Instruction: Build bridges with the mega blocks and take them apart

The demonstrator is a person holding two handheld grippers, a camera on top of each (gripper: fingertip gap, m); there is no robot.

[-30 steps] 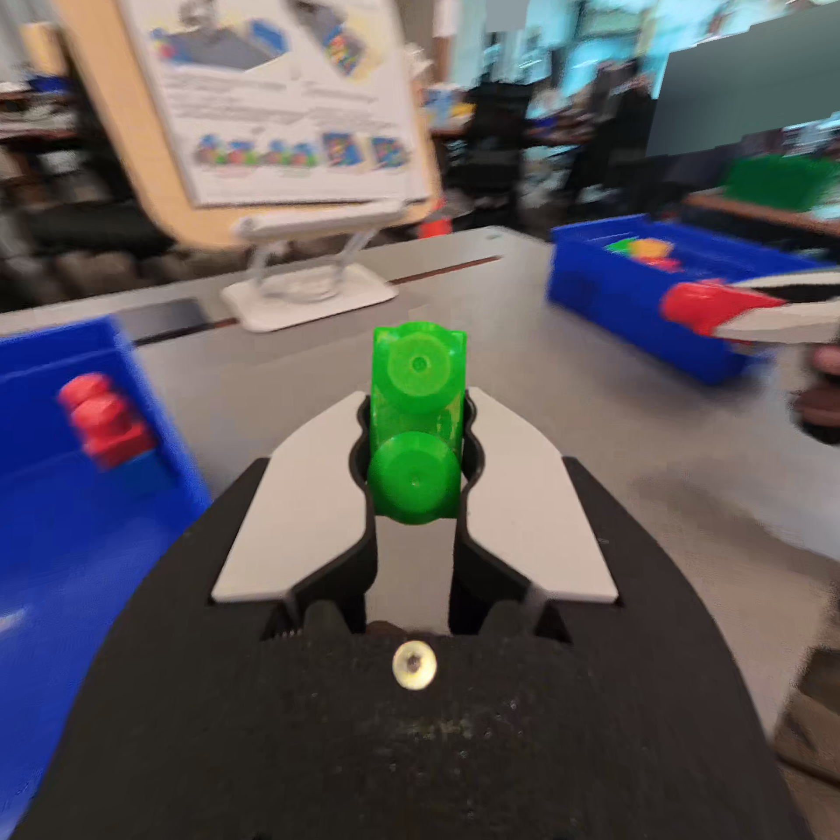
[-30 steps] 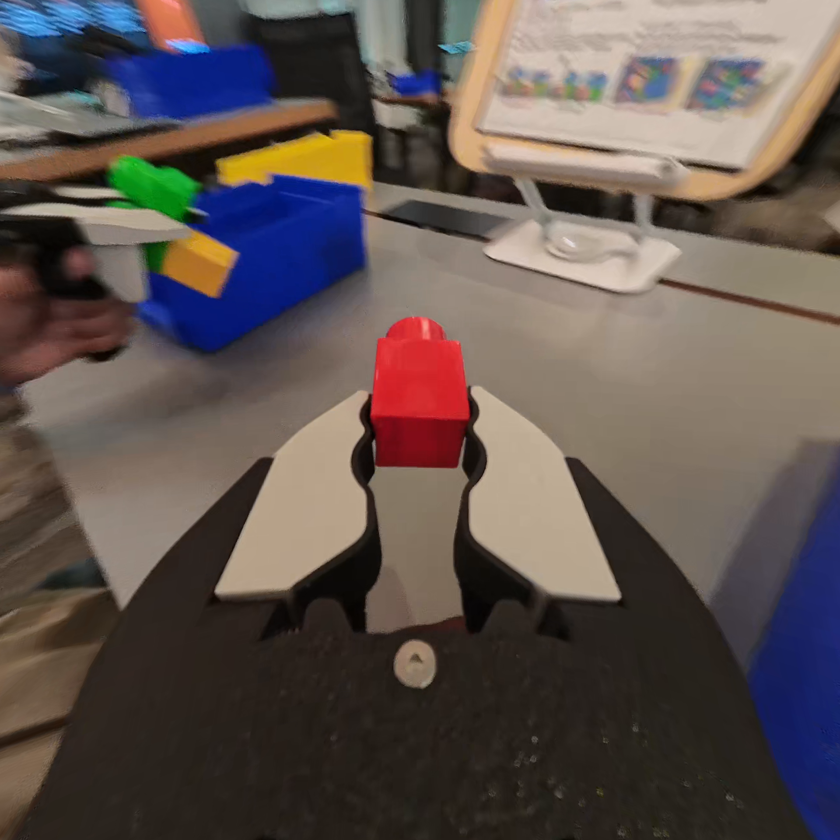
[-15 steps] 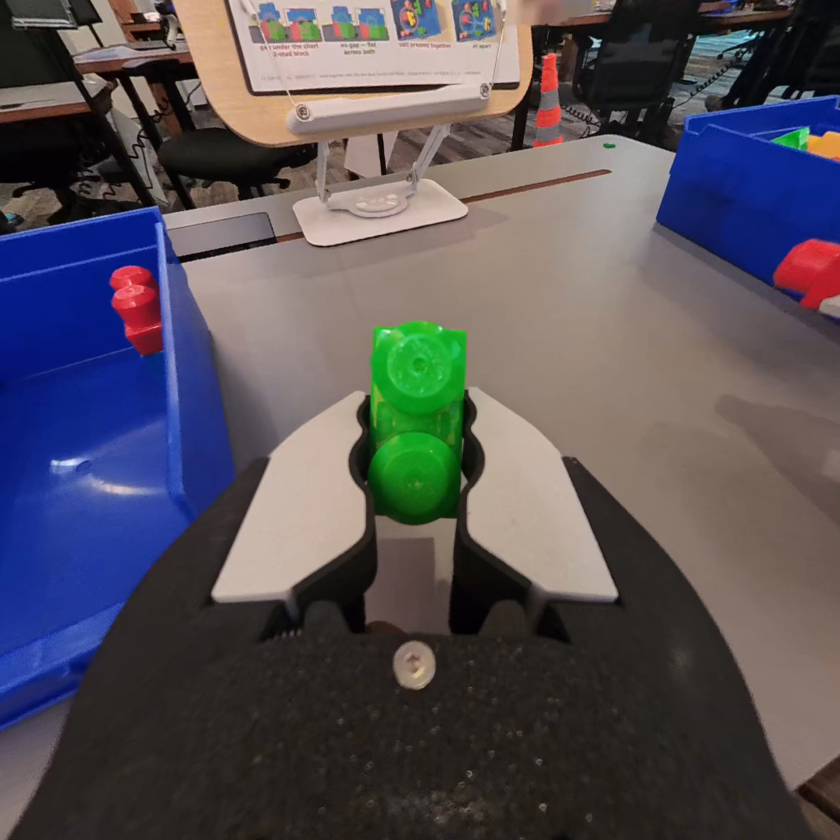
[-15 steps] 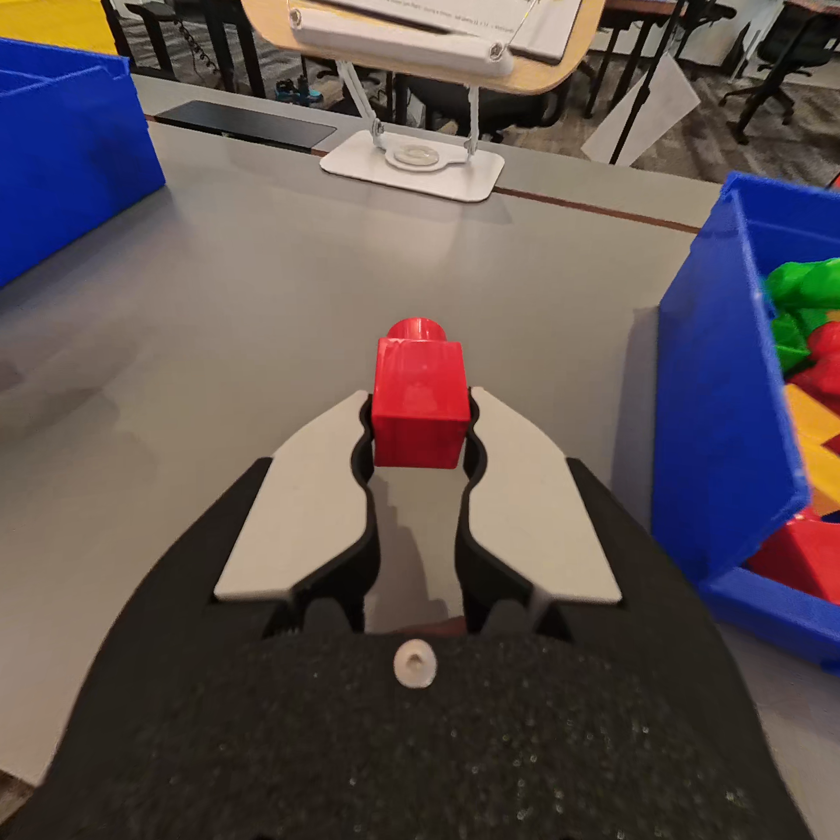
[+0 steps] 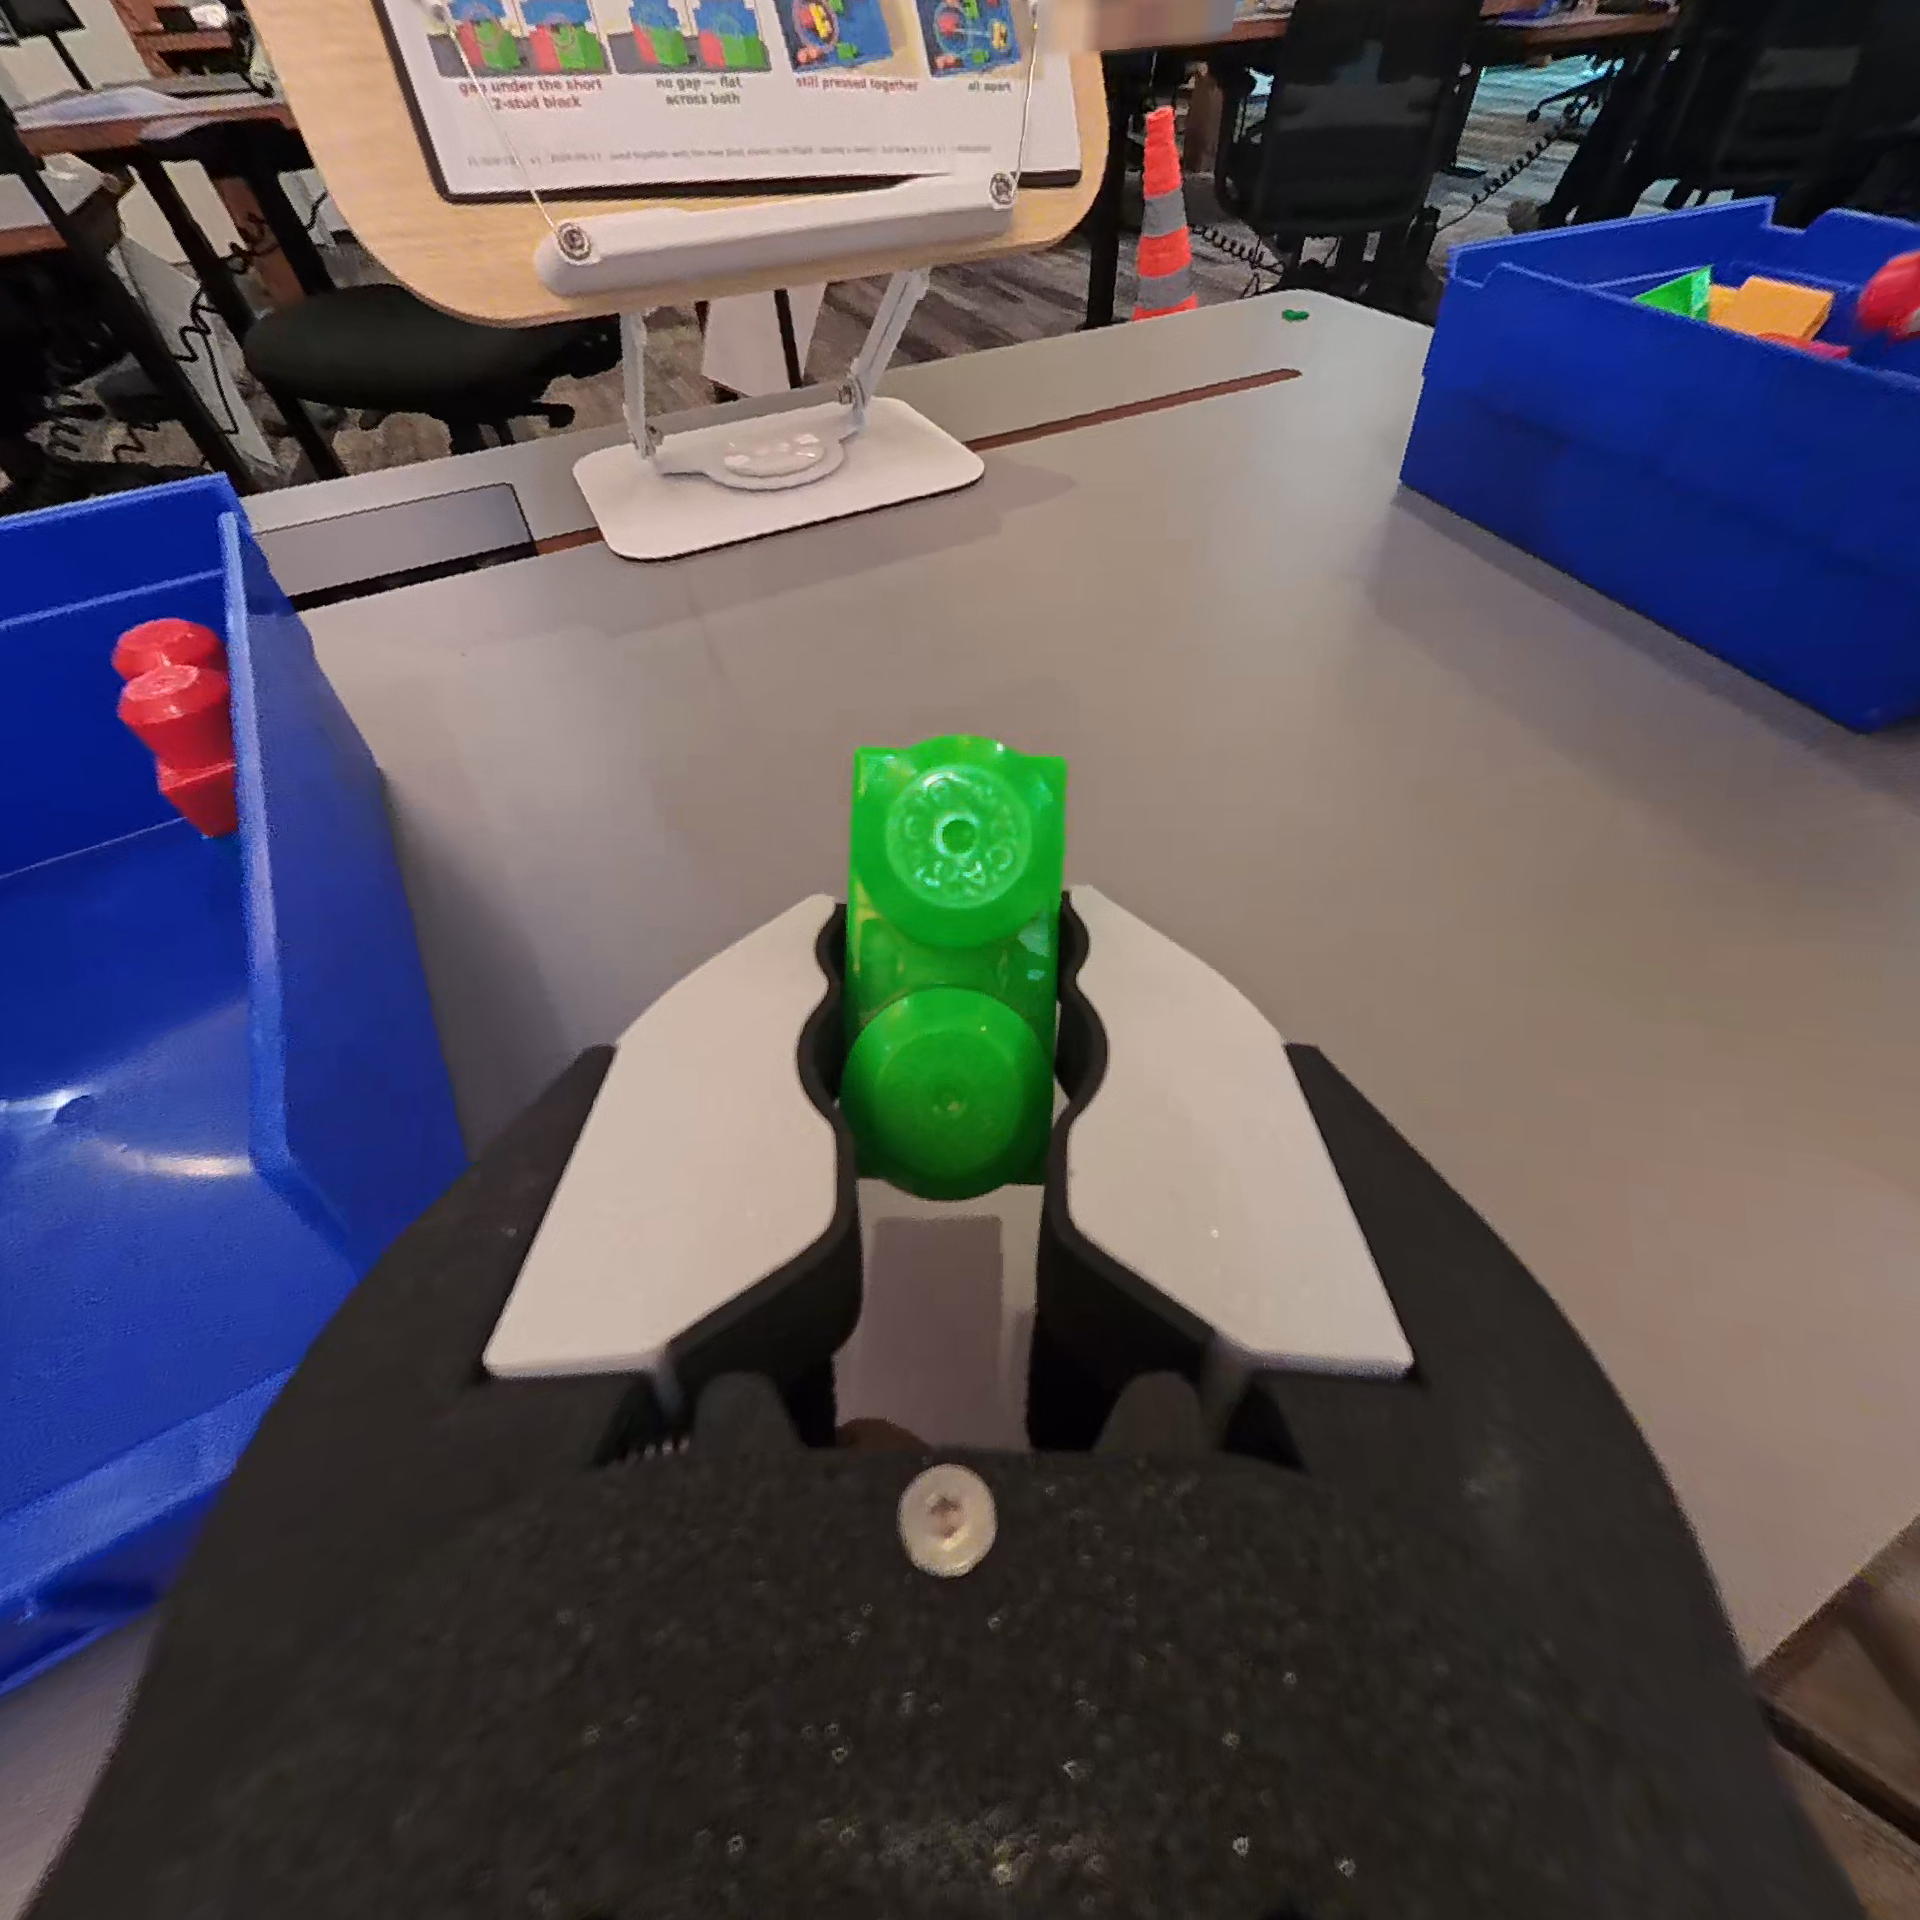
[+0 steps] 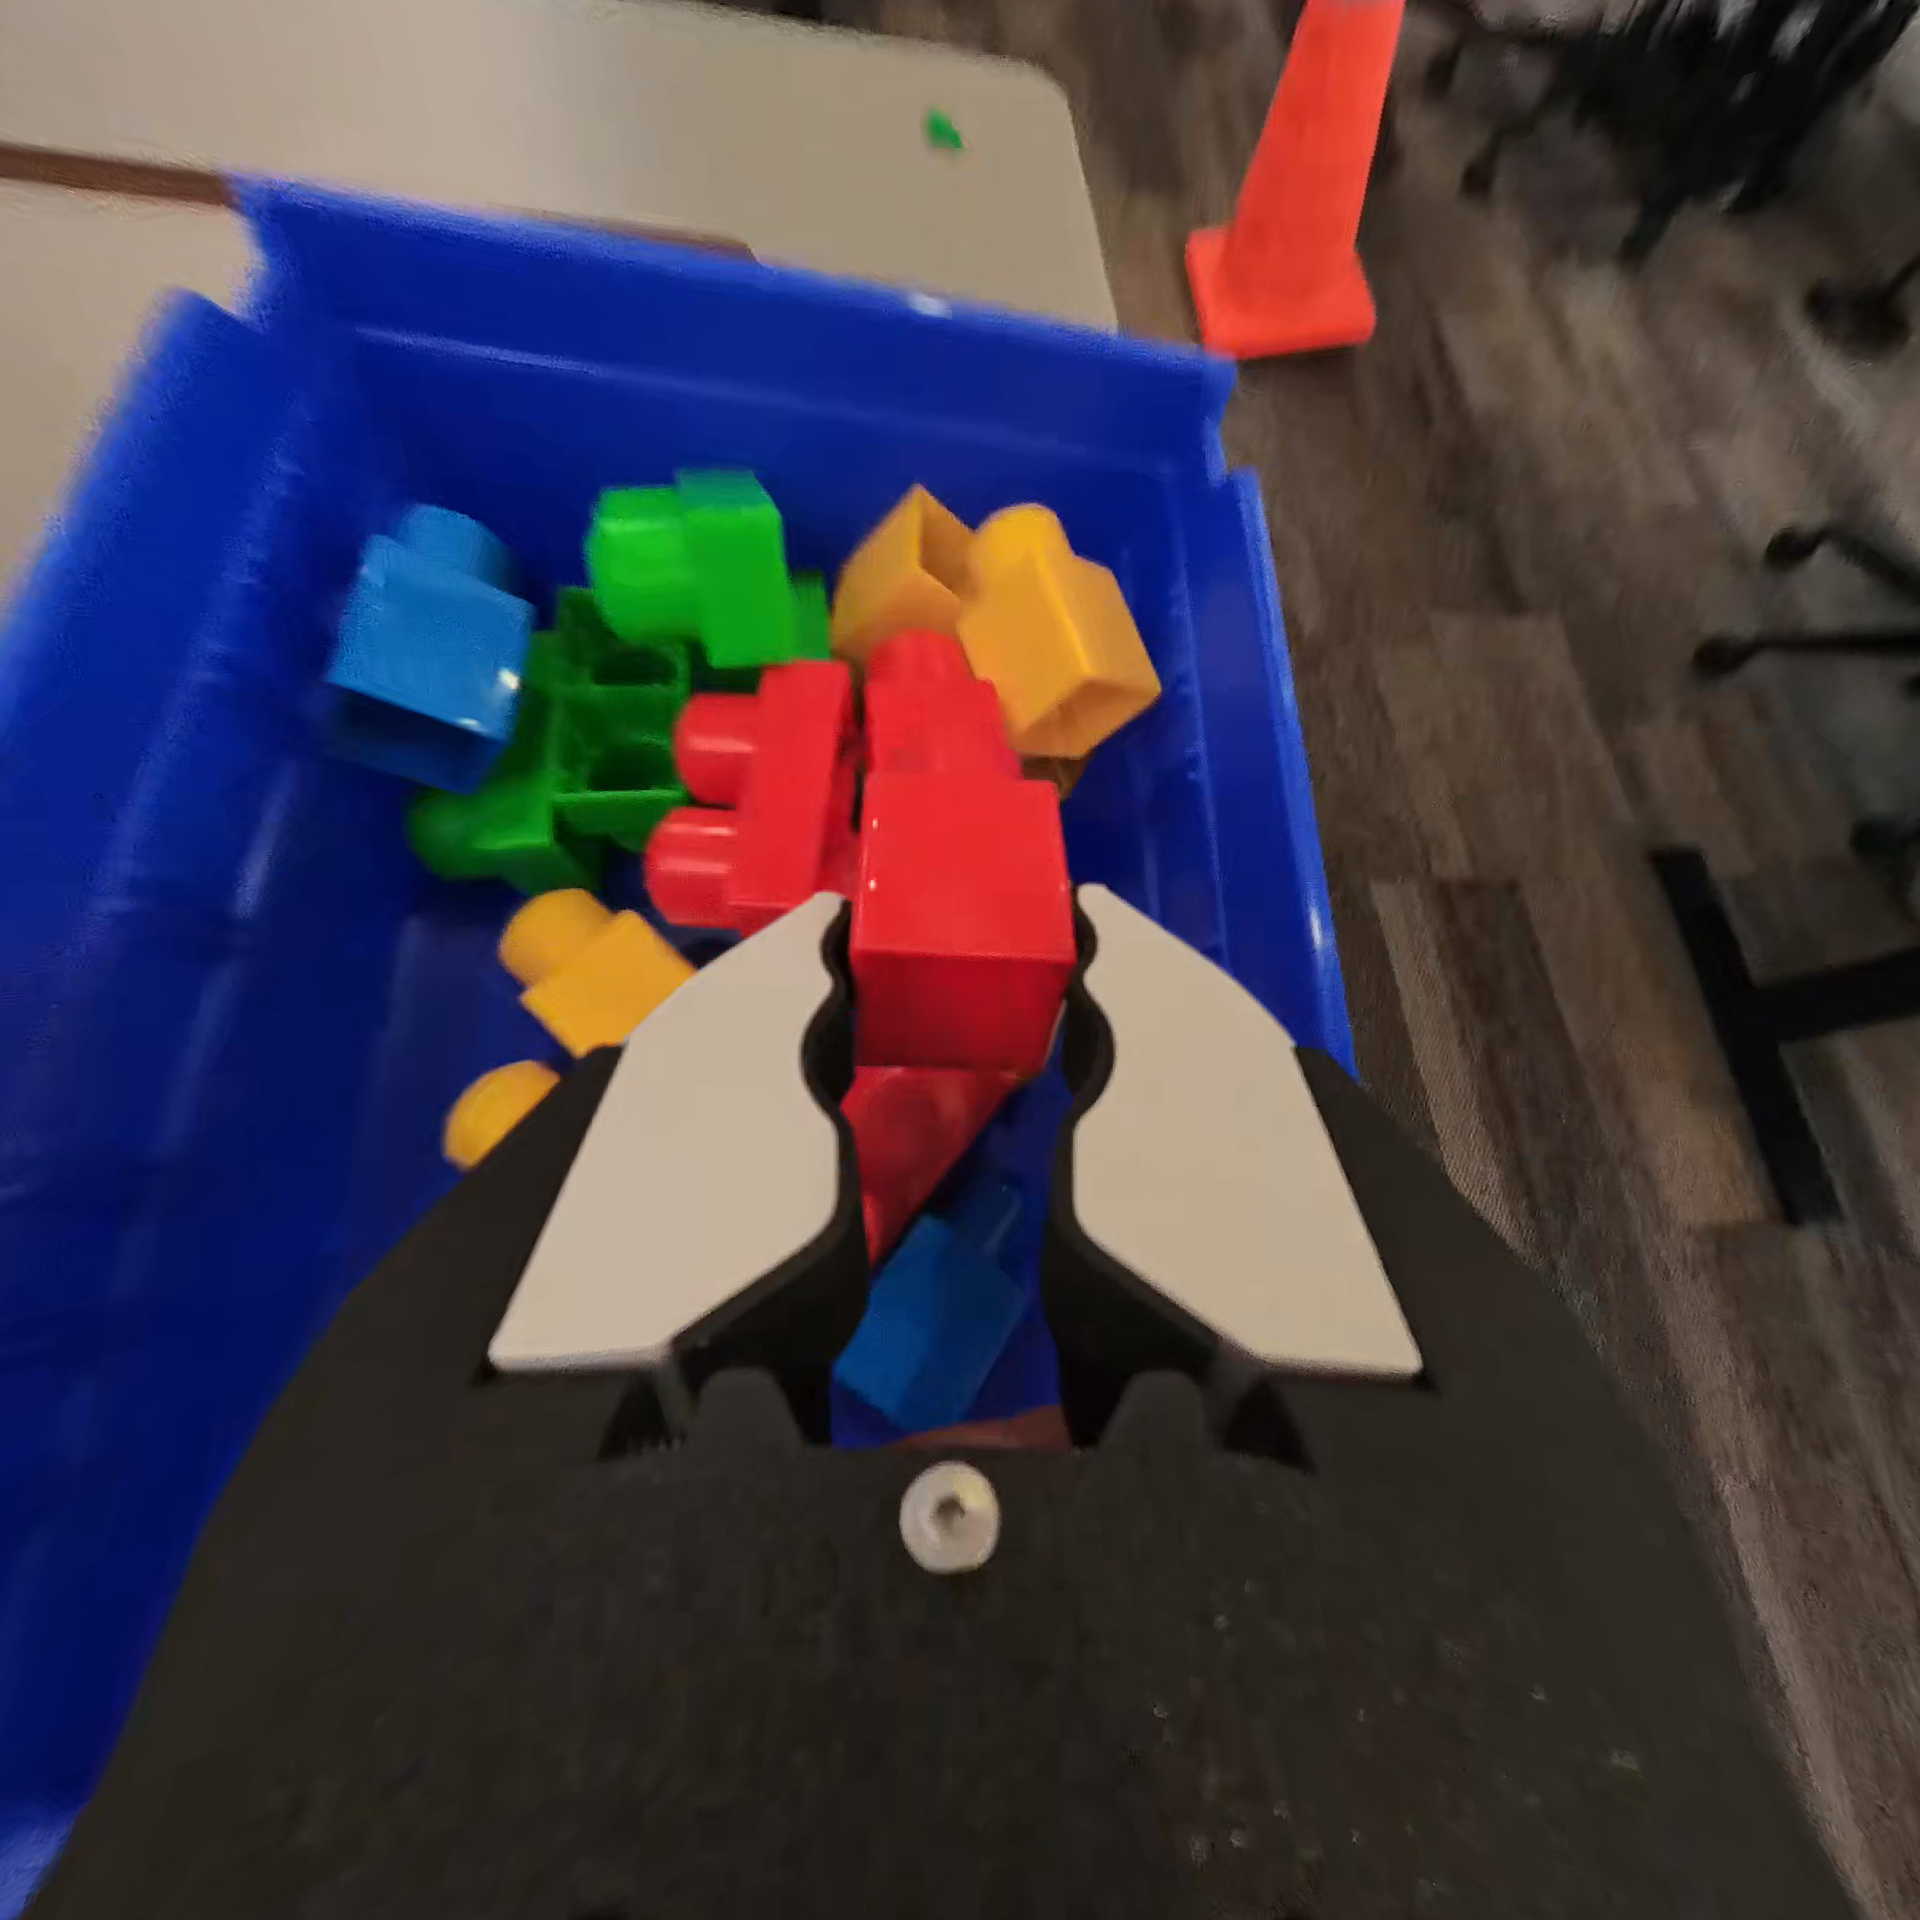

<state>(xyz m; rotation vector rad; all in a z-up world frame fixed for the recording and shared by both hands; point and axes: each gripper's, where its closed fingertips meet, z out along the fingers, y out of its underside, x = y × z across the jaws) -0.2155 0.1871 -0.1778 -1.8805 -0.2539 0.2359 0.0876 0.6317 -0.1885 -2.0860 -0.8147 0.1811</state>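
My left gripper [image 5: 951,935] is shut on a green two-stud block [image 5: 951,966], studs facing the camera, held above the grey table [image 5: 1351,831]. My right gripper [image 6: 961,925] is shut on a red one-stud block [image 6: 961,914] and holds it over the right blue bin [image 6: 208,727], which holds several blue, green, red and yellow blocks. That bin also shows at the right of the left wrist view [image 5: 1662,499]. A red block [image 5: 177,717] sits inside the left blue bin [image 5: 156,1039].
An instruction board on a white stand [image 5: 779,457] stands at the table's back edge. An orange cone [image 6: 1299,208] stands on the floor beyond the right bin. Chairs and desks lie behind the table. Across from one pair of fingers to the other is roughly 55 cm.
My right gripper has swung right with the red block, from over the table to over the right bin. My left gripper has hardly moved and keeps the green block.
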